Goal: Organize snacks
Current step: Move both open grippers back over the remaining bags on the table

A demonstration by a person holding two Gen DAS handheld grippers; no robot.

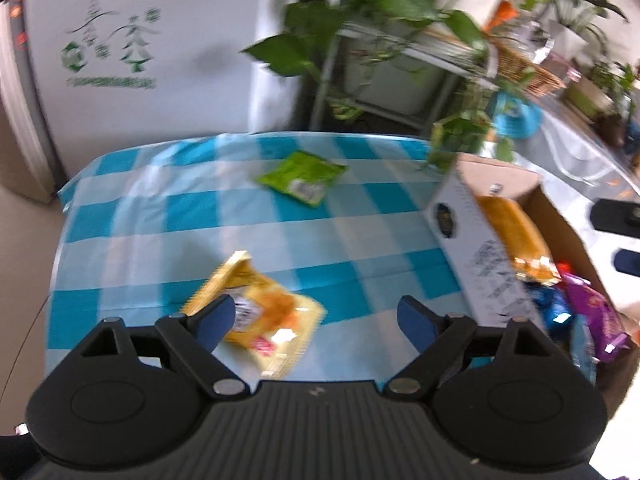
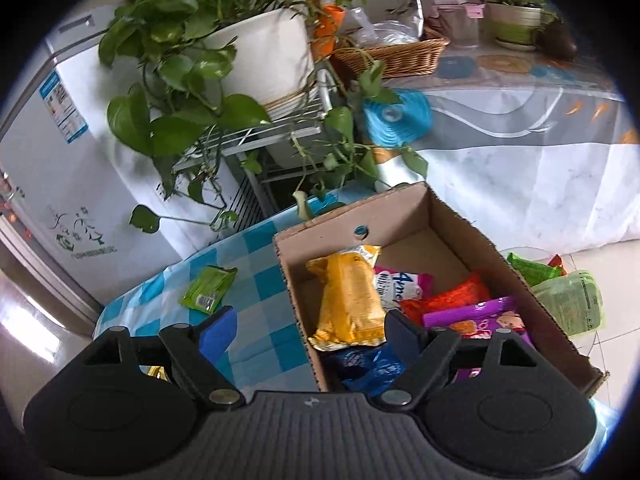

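Blue-padded and spread wide with nothing held, the left gripper (image 1: 316, 322) is seen above a yellow snack packet (image 1: 266, 320) near the desk's (image 1: 132, 216) front edge. A green packet (image 1: 302, 178) is seen toward the far edge. The right gripper (image 2: 308, 330), likewise wide apart and empty, is poised over the cardboard box (image 2: 452, 216) at the desk's right edge, filled with an orange-yellow packet (image 2: 348, 300), purple packet (image 2: 476, 314) and blue packet (image 2: 368, 366).
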